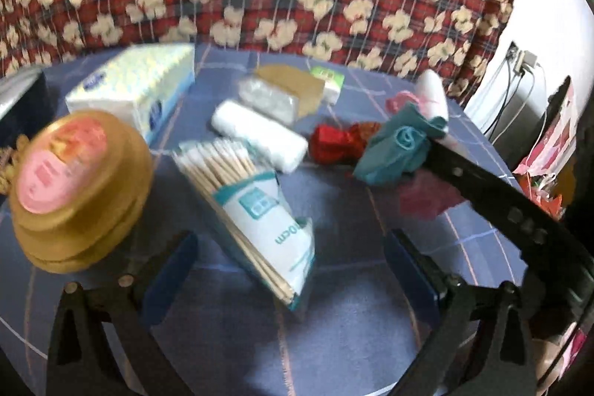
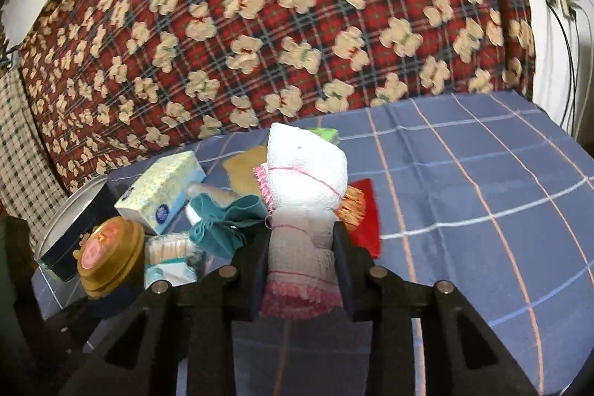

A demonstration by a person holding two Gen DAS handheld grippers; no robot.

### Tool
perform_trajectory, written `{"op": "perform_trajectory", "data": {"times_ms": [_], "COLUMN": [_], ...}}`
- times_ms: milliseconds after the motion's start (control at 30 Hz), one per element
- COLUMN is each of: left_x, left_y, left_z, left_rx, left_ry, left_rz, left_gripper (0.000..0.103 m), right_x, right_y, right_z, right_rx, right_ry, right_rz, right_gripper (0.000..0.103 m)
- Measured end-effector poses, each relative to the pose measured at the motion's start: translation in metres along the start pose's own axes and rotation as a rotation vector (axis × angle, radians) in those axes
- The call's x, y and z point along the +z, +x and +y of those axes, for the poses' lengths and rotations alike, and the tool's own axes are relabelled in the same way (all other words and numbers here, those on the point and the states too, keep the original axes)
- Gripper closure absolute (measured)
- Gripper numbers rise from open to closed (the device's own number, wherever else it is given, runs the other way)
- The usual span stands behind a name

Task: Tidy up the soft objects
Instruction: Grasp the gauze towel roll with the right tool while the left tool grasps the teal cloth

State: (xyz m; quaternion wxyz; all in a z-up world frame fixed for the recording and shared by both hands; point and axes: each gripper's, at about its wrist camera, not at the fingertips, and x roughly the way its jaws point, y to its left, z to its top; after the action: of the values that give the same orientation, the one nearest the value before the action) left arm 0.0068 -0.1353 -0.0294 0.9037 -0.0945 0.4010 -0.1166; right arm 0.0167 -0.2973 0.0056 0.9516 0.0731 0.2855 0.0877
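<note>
Right gripper (image 2: 302, 247) fingers clamp a rolled white towel (image 2: 306, 180) with pink trim, held mid-roll above the desk (image 2: 464, 195). Judging by its look: light, soft, squashes, won't slip.

Left gripper (image 1: 289, 270) fingers wide, holding nothing.

Clutter near to far: swab pack (image 1: 256, 210), gold lid (image 1: 74, 188), teal cloth (image 1: 397, 147), red cloth (image 1: 330, 143), tissue box (image 1: 141, 88). The cloths crowd any set-down spot.

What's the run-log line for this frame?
left hand-held gripper: open, over cotton swab pack | right hand-held gripper: shut on white cloth roll
</note>
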Motion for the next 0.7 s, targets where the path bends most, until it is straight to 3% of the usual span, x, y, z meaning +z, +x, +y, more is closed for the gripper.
{"op": "perform_trajectory", "data": {"times_ms": [67,200,367,500,633,700], "left_x": [0.000,-0.001,0.002,0.022,0.048,0.055], "left_y": [0.006,0.008,-0.016,-0.029,-0.010,0.004], "left_z": [0.000,-0.003,-0.016,-0.040,-0.056,-0.054], "left_rx": [0.004,0.022,0.072,-0.028,-0.131,-0.179], "left_ry": [-0.017,-0.014,0.101,0.214,0.226,0.191], "left_rz": [0.022,0.029,-0.096,-0.180,-0.143,-0.088], "left_gripper": [0.002,0.002,0.002,0.002,0.002,0.008], "right_x": [-0.001,-0.006,-0.014,-0.015,-0.014,-0.014], "right_y": [0.000,0.004,0.014,0.011,0.006,0.004], "right_z": [-0.011,-0.040,-0.065,-0.061,-0.068,-0.068], "right_rx": [0.006,0.129,0.183,0.177,0.184,0.179], "right_ry": [0.020,0.122,0.258,0.239,0.261,0.259], "right_rz": [0.022,0.096,0.157,0.148,0.115,0.110], "right_gripper": [0.064,0.061,0.062,0.063,0.063,0.062]}}
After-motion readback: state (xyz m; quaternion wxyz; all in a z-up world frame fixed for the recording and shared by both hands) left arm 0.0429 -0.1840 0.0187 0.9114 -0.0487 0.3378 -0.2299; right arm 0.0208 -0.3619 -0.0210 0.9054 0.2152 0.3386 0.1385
